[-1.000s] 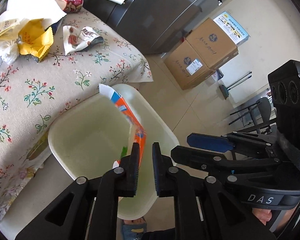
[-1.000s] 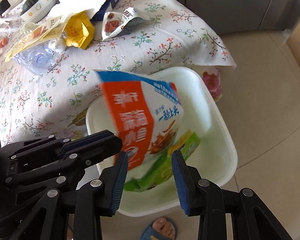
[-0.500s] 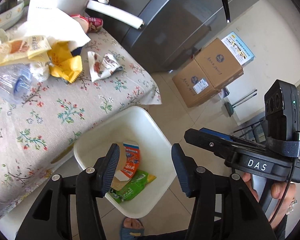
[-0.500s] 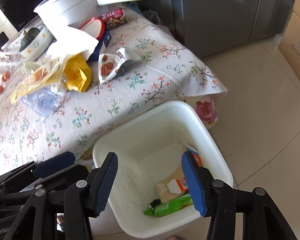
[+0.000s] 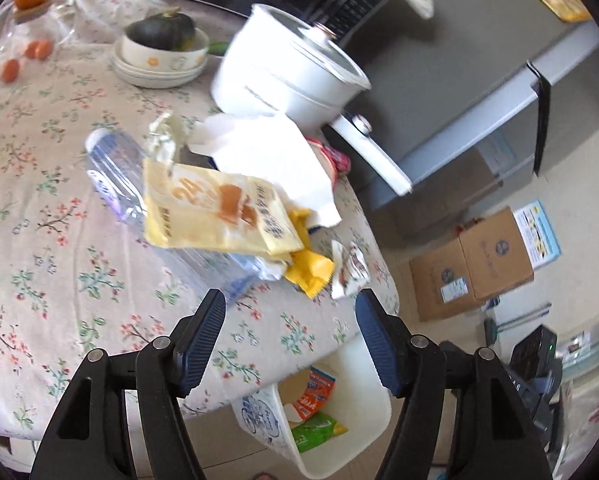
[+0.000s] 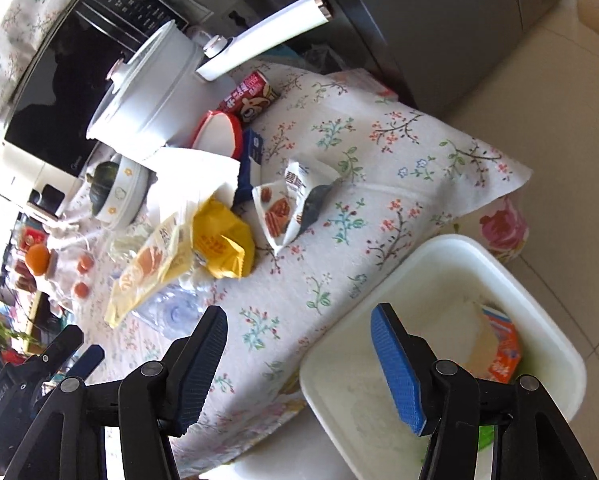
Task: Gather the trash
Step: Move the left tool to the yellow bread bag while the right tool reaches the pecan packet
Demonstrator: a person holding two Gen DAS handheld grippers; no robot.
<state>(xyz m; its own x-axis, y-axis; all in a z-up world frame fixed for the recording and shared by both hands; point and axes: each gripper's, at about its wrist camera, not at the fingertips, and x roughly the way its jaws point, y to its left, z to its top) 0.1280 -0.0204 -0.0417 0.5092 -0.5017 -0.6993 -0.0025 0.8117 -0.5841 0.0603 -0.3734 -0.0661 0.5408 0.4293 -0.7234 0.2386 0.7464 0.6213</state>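
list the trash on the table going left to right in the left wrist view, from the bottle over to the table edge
clear plastic bottle → pale yellow snack bag → bright yellow wrapper → white torn wrapper by the table's corner

L gripper [image 5: 289, 338] open, wrappers [image 5: 219, 216] on table [image 5: 59, 240], bin [image 5: 363, 436] below

- tablecloth [image 5: 59, 240]: pale, with small red, green and blue flower sprigs
- bin [image 6: 539, 320]: cream white
- carton [image 6: 503, 356] in the bin: orange and white
- crumpled wrapper [image 6: 219, 240]: bright yellow
- pot [image 5: 283, 76]: white
- gripper pads [image 6: 395, 364]: blue, on black arms
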